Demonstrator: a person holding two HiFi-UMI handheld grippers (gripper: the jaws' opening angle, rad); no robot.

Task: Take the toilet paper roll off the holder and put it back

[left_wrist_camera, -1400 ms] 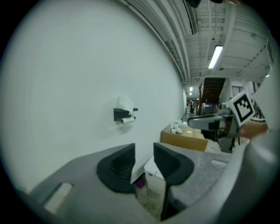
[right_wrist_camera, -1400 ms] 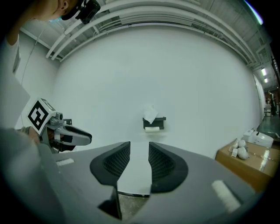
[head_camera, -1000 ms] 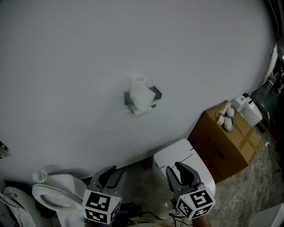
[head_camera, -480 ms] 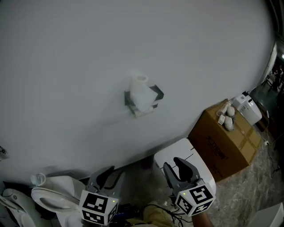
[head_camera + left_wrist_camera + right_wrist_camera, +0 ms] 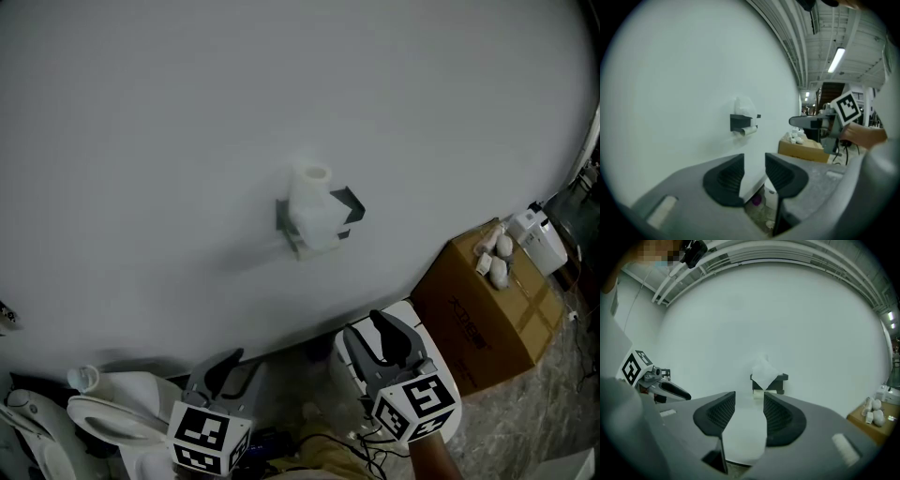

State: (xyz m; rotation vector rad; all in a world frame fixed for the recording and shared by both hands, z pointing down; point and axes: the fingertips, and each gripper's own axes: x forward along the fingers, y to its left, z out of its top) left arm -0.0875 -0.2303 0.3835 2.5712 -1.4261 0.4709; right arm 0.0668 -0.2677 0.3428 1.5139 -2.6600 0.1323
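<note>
**Right claw opens wider and nears the wall; roll sits on its holder**

Since the earlier frame the right claw (image 5: pixel 749 401) has come forward in the head view, nearer the wall (image 5: pixel 187 141). Its jaws have just been opening. They now stand well apart with nothing gripped. Through the gap only a white surface shows, lying beyond and below them. The left claw (image 5: pixel 754 164) has hardly changed at the lower left of the head view. Its jaws are partly apart and hold nothing.

Straight ahead of the right claw, well apart from it, the toilet paper roll (image 5: pixel 312 208) is mounted on the dark holder (image 5: pixel 349 208) fixed to the wall. A loose sheet hangs over the roll's front. From the left gripper view the same holder shows side-on, with the right claw reaching in from the right edge.

Under the right claw in the head view stands a white toilet tank (image 5: pixel 417 323). To its right, against the wall, is a brown cardboard box (image 5: pixel 487 314) with a few pale lumps (image 5: pixel 495 258) on top. A small white device (image 5: pixel 539 236) sits just beyond the box. At the lower left, near the left claw, lies a white toilet bowl (image 5: pixel 108 417).
</note>
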